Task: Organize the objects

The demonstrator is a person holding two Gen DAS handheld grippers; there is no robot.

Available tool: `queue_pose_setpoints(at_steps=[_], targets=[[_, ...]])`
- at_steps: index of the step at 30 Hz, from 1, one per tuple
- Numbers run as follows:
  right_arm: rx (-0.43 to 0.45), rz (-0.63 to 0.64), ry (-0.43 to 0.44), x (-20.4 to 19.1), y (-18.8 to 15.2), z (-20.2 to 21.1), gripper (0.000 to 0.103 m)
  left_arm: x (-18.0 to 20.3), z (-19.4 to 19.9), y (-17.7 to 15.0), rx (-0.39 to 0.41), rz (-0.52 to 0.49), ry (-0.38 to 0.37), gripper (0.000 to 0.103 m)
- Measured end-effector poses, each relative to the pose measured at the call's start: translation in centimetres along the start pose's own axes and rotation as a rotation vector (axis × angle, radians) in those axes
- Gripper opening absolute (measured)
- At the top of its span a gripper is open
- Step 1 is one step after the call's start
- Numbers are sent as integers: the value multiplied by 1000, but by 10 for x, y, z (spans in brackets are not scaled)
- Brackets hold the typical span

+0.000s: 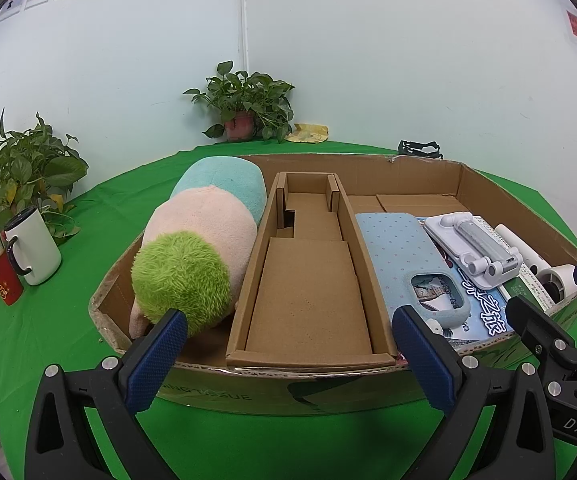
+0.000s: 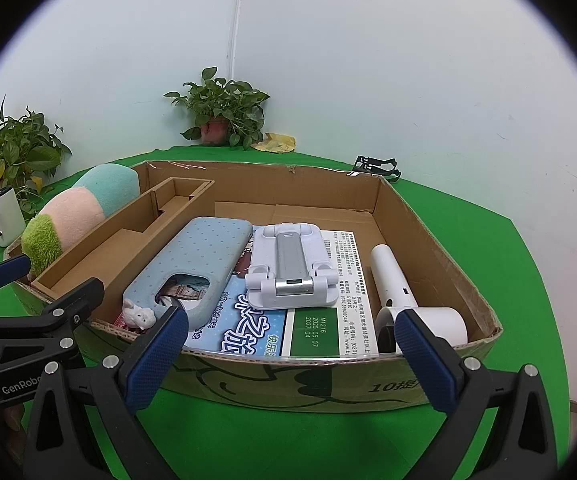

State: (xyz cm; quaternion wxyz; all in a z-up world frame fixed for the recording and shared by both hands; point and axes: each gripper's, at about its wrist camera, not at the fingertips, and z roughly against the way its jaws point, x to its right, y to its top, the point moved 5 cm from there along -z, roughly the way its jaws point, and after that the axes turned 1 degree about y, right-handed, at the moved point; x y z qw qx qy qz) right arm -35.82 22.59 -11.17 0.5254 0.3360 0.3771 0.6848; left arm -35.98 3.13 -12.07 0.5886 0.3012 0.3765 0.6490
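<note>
Cardboard made up the wide, shallow brown box (image 1: 404, 168) that sat on the green-covered table (image 1: 68, 300). Both the left gripper (image 1: 288, 336) and the right gripper (image 2: 290, 334) hung spread wide and empty just before its near wall. A green, pink and teal plush toy (image 1: 200, 248) lay in the left section, beside a bare brown cardboard insert tray (image 1: 308, 288). To the right, a pale blue dotted phone case (image 2: 200, 264) and a white folding phone stand (image 2: 292, 268) rested on printed booklets, beside a white roller (image 2: 392, 280).
</note>
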Motion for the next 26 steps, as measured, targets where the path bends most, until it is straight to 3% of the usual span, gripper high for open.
queue_pose_setpoints(at_steps=[26], targets=[[0,0,0,-1,0,0,102,1,-2,0,0,-2,-2,103]])
